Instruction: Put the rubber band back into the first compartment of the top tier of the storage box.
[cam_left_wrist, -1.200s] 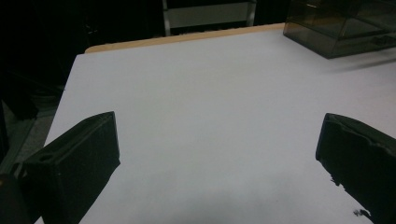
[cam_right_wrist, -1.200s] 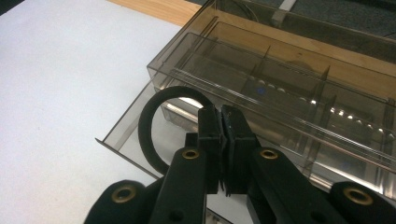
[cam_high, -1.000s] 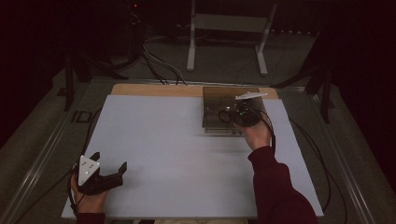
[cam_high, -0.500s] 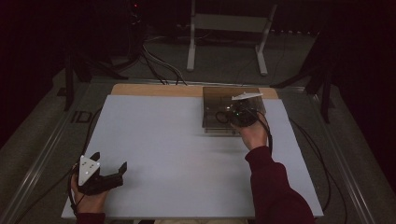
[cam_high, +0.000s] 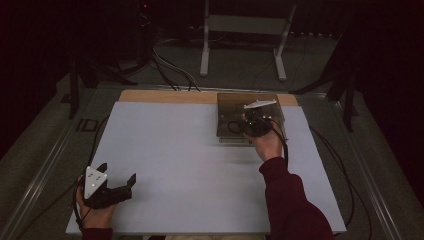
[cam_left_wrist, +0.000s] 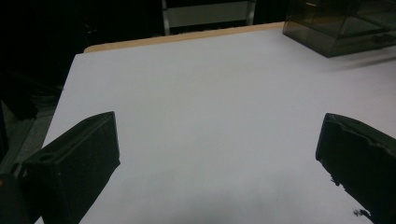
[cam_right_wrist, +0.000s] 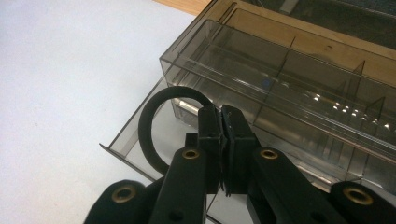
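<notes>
Over the pulled-out drawer of the smoky transparent plastic organiser box (cam_right_wrist: 299, 70), the right gripper (cam_right_wrist: 221, 122) has its two black jaws pressed together on a black rubber ring (cam_right_wrist: 148, 126), pinching its band at one side. That ring loops out to the left of the jaws and hangs above the drawer's floor; whether it touches the floor cannot be told. From the high view, the right gripper (cam_high: 256, 121) sits at the front of the box (cam_high: 227, 107) near the far right of the pale grey table mat (cam_high: 175, 150). Well apart, at the near left corner of the mat, the left gripper (cam_high: 120, 186) rests low with its jaws spread wide, nothing between them; bare mat (cam_left_wrist: 210, 116) lies beneath it
</notes>
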